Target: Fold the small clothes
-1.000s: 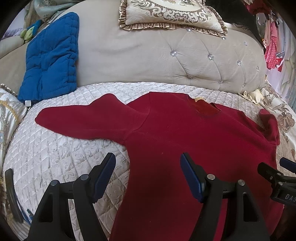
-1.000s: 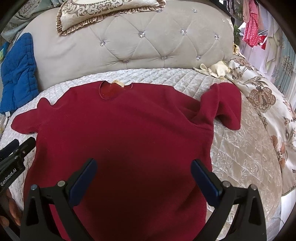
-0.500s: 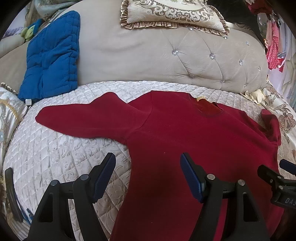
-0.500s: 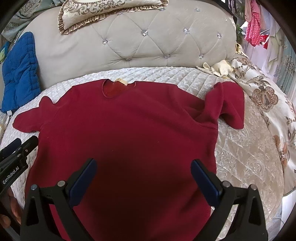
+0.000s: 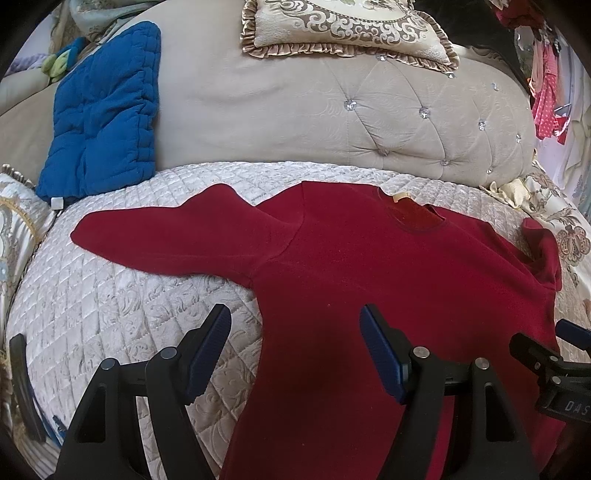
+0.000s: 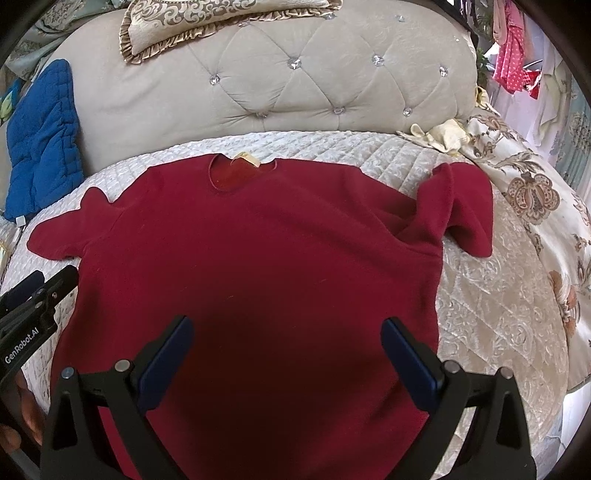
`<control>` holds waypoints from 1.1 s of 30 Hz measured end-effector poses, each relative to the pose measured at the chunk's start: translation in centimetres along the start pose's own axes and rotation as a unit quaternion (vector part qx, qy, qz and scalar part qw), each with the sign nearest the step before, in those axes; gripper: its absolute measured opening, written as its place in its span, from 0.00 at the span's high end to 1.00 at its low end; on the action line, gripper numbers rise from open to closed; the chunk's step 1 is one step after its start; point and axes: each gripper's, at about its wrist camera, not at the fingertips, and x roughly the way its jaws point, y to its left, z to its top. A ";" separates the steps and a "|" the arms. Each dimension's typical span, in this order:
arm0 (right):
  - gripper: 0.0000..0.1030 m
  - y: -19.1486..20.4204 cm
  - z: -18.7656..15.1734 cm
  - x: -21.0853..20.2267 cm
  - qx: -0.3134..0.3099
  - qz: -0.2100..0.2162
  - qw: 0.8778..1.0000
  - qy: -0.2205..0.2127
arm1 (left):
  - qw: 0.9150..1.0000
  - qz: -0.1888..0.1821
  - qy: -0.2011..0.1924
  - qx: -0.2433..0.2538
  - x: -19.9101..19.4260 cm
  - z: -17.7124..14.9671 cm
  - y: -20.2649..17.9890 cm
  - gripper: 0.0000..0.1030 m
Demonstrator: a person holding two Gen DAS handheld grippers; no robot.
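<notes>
A dark red long-sleeved top [image 5: 369, 266] [image 6: 266, 251] lies flat, neck away from me, on a quilted cream seat. Its left sleeve [image 5: 166, 236] stretches out straight. Its right sleeve [image 6: 458, 206] is bunched and folded back on itself. My left gripper [image 5: 295, 325] hangs open over the top's left side edge, holding nothing. My right gripper [image 6: 288, 339] hangs open above the lower middle of the top, also holding nothing. Each gripper shows at the edge of the other's view.
A tufted beige backrest [image 6: 295, 85] rises behind the seat [image 5: 110, 302], with a patterned ruffled cushion [image 5: 343, 26] on top. A blue quilted pad [image 5: 99, 114] leans at the left. Floral fabric [image 6: 532, 192] and a pale crumpled cloth [image 6: 443, 134] lie at the right.
Both grippers have drawn back and slightly lower, so the top sits a little further off in both views. The top itself has not moved and both grippers stay open.
</notes>
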 end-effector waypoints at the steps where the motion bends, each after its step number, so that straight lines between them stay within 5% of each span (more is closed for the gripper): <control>1: 0.00 0.1 0.1 0.0 -0.001 0.000 1.000 0.000 | 1.000 0.000 0.000 0.000 0.0 0.0 0.0 0.50; 33: 0.00 1.1 0.1 1.1 -0.007 0.008 1.000 0.009 | 1.000 0.002 0.004 -0.004 0.7 0.0 0.2 0.50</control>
